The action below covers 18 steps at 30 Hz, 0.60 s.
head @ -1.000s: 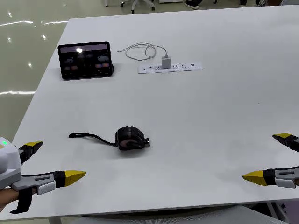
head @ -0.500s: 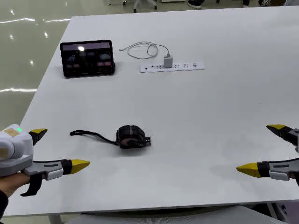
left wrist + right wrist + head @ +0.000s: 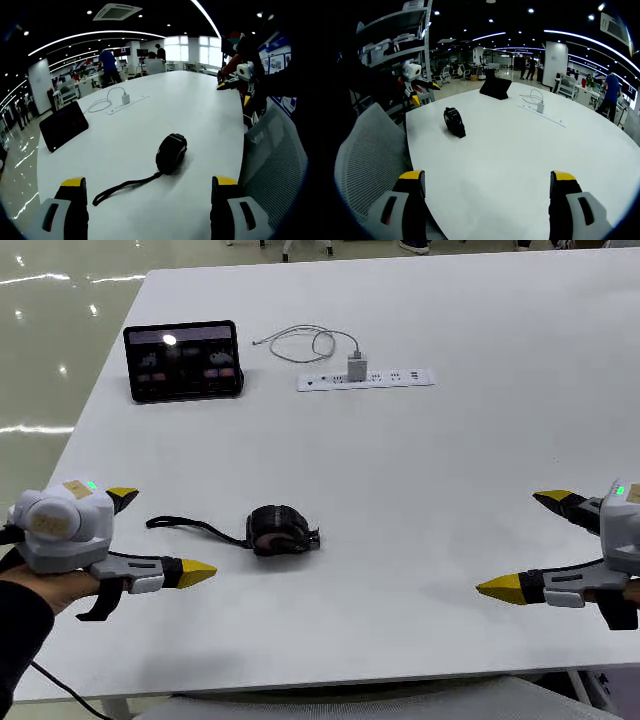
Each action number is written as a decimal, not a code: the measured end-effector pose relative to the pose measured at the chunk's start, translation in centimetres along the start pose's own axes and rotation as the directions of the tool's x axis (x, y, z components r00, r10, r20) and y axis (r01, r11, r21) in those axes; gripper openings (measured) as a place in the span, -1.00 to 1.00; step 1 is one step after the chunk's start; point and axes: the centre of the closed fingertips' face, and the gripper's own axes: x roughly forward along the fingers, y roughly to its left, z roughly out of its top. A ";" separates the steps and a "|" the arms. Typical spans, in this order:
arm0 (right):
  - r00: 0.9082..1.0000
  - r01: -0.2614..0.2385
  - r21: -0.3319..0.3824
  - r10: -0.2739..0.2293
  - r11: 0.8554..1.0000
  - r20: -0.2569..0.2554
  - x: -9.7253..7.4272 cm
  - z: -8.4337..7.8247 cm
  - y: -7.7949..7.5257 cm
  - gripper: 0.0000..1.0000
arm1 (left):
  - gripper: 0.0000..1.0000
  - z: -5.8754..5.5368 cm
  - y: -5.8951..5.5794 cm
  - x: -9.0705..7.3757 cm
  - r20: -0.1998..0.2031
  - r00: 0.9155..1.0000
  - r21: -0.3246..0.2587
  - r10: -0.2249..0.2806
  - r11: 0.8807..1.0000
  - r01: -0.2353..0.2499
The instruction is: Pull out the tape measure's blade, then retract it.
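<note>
Over the last second the left gripper (image 3: 166,532) and right gripper (image 3: 512,542), both spread open and empty, have closed in on the tape measure (image 3: 282,531), which lies untouched on the worktop (image 3: 400,470) between them, so grasping looks next and pulling has not started.

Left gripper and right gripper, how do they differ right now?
The left gripper sits close to the tape measure; the right gripper is far from it. The left points rightward in the head view, the right leftward. Both are open, empty, yellow-tipped.
</note>
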 end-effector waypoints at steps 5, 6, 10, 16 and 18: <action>0.999 -0.032 -0.029 0.032 0.999 -0.004 1.5 0.4 0.3 1.00 | 1.00 0.4 -0.4 1.7 -0.033 0.999 0.049 -0.033 0.998 0.035; 0.999 -0.048 -0.032 0.048 0.998 -0.009 2.0 0.5 0.5 1.00 | 1.00 0.5 -0.5 2.1 -0.046 0.998 0.077 -0.042 0.996 0.046; 0.993 -0.115 -0.034 0.114 0.993 -0.024 3.6 0.7 1.3 1.00 | 1.00 0.3 -1.7 3.9 -0.121 0.987 0.148 -0.108 0.981 0.125; 0.986 -0.164 -0.046 0.162 0.985 -0.046 6.0 1.2 1.9 0.98 | 0.89 0.8 -3.2 5.9 -0.178 0.965 0.228 -0.193 0.946 0.231; 0.982 -0.181 -0.060 0.178 0.982 -0.057 6.9 1.5 2.3 0.96 | 0.84 1.2 -3.1 6.7 -0.194 0.963 0.244 -0.189 0.941 0.234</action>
